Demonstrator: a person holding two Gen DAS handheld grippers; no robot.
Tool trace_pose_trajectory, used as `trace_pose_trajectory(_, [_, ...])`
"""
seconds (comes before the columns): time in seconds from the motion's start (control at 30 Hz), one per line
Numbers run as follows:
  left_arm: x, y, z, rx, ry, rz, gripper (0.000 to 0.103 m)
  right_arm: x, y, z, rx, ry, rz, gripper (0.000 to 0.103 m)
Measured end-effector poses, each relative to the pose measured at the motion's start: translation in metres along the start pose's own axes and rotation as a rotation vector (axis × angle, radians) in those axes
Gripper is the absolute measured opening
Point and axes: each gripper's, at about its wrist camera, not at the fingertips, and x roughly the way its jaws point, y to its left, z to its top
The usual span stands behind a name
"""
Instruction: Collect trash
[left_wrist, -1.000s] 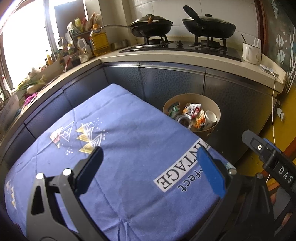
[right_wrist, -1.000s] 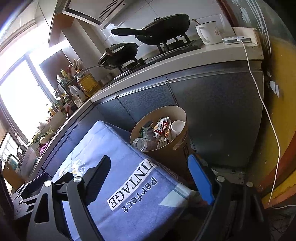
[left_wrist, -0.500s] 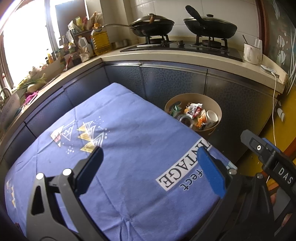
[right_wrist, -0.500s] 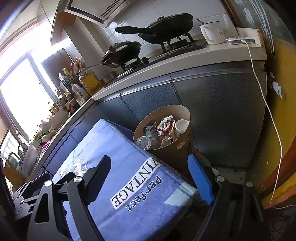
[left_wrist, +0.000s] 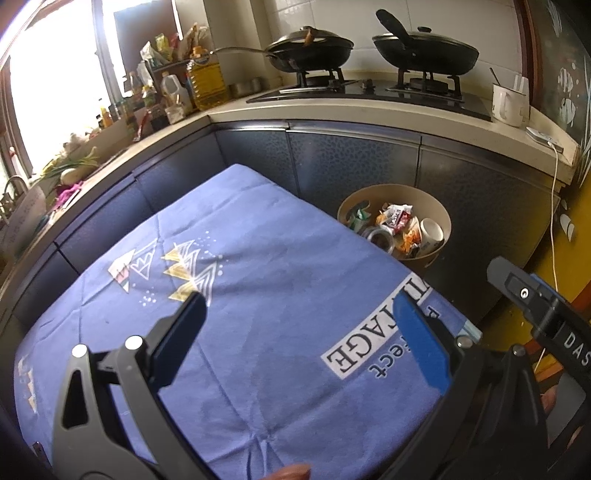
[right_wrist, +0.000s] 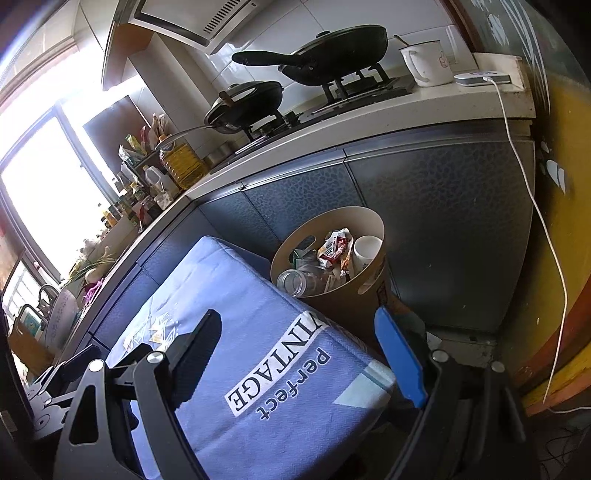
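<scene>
A tan round bin (left_wrist: 441, 212) stands on the floor past the table's far right corner, against the cabinets; it also shows in the right wrist view (right_wrist: 369, 291). It holds wrappers (left_wrist: 397, 218), a white paper cup (left_wrist: 430, 232) and a clear jar (right_wrist: 295, 282). My left gripper (left_wrist: 303, 332) is open and empty above the blue tablecloth (left_wrist: 258, 314). My right gripper (right_wrist: 306, 343) is open and empty above the cloth's right edge (right_wrist: 266, 369), short of the bin.
Dark cabinets (left_wrist: 351, 162) run behind the table, topped by a counter with two black pans (left_wrist: 424, 51), a white mug (left_wrist: 509, 103), oil bottles (left_wrist: 207, 83). A white cable (right_wrist: 546, 229) hangs down at the right by a yellow wall.
Both grippers have drifted back and up slightly, so the bin sits a little lower and nearer centre in both views. Both stay open and empty.
</scene>
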Motion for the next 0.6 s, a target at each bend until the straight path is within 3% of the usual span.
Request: trace_pose_trajectory(0.6, [-0.0019,-0.0014,-0.0002,0.036,0.007,0.001,0.097,-0.0003,0.0018,-0.0054,0.016,0.007,0.006,0.083])
